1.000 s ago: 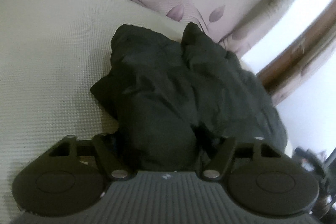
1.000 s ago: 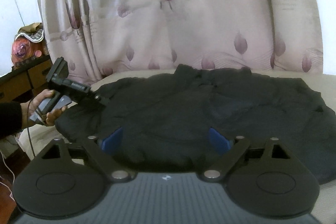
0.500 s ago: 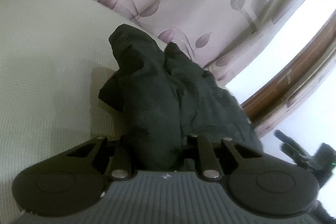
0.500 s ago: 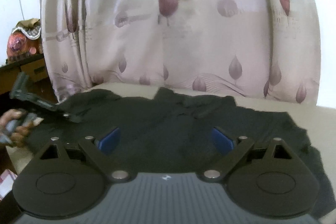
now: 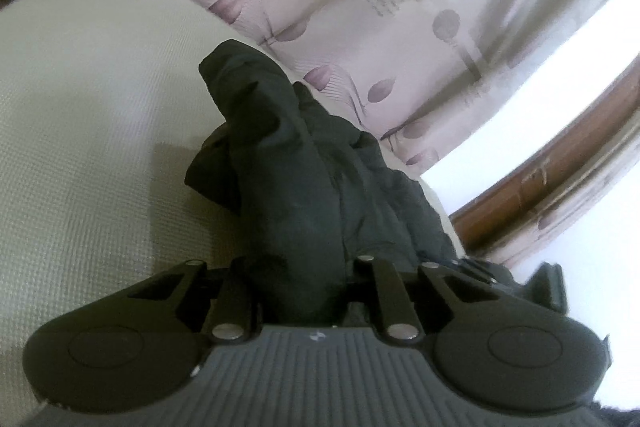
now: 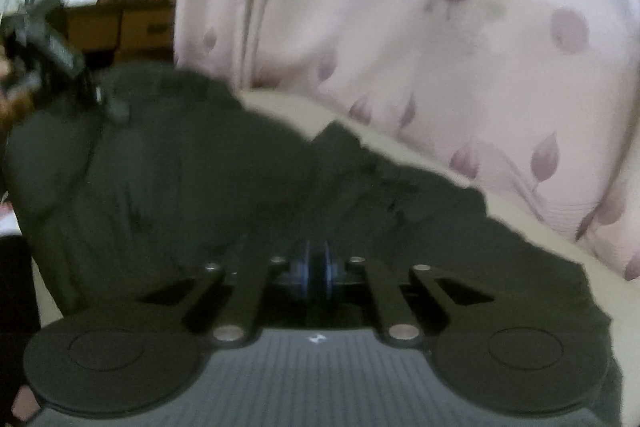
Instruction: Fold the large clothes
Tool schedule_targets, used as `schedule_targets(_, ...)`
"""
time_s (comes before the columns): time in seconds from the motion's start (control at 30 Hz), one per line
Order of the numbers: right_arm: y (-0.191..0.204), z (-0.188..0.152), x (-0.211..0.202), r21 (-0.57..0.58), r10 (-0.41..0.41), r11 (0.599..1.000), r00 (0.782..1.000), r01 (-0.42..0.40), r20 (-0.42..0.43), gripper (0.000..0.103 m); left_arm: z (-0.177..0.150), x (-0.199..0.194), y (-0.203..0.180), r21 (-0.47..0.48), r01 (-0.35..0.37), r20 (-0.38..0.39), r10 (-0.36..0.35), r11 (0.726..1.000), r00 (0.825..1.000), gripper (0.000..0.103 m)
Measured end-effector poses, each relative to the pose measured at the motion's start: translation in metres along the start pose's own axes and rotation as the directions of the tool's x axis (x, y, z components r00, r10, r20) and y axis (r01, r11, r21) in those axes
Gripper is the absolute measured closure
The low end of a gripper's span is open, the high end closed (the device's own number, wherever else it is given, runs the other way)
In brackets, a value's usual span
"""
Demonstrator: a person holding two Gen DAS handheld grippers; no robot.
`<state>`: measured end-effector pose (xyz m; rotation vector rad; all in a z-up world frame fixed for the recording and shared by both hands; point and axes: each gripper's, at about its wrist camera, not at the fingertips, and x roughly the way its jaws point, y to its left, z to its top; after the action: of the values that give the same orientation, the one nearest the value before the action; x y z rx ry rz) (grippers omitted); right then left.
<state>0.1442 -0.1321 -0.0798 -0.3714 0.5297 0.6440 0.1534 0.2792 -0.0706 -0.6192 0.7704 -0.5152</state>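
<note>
Garment: a dark jacket lay crumpled on the bed.
Left gripper: jaws clamped on a jacket fold.
Right gripper: jaws had just closed, pinching jacket cloth.

A: What's behind the bed?
B: A pale curtain printed with mauve leaves, hanging past the cream textured bedcover.
A: Elsewhere?
B: A brown wooden frame, a wooden cabinet.

Garment on bed, curtain behind, cabinet left of curtain
</note>
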Motion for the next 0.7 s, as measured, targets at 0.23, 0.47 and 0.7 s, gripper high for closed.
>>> schedule_targets(0.23, -0.006, -0.014, 0.016, 0.094, 0.031, 0.995, 0.999, -0.030, -0.011, 0.097, -0.004, 0.007, 0.004, 0.052, -0.042, -0.042, 0.044, 0.998, 0.998, 0.080)
schedule_targets(0.47, -0.012, -0.015, 0.014, 0.116, 0.053, 0.992, 0.999, -0.051, -0.011, 0.097, -0.007, 0.021, 0.027, 0.088, -0.023, -0.115, 0.034, 0.996, 0.993, 0.030)
schedule_targets(0.7, -0.019, -0.012, 0.018, 0.154, 0.094, 0.984, 0.995, -0.086, -0.043, 0.097, -0.004, 0.050, 0.031, 0.093, 0.059, -0.188, -0.040, 0.994, 0.981, 0.073)
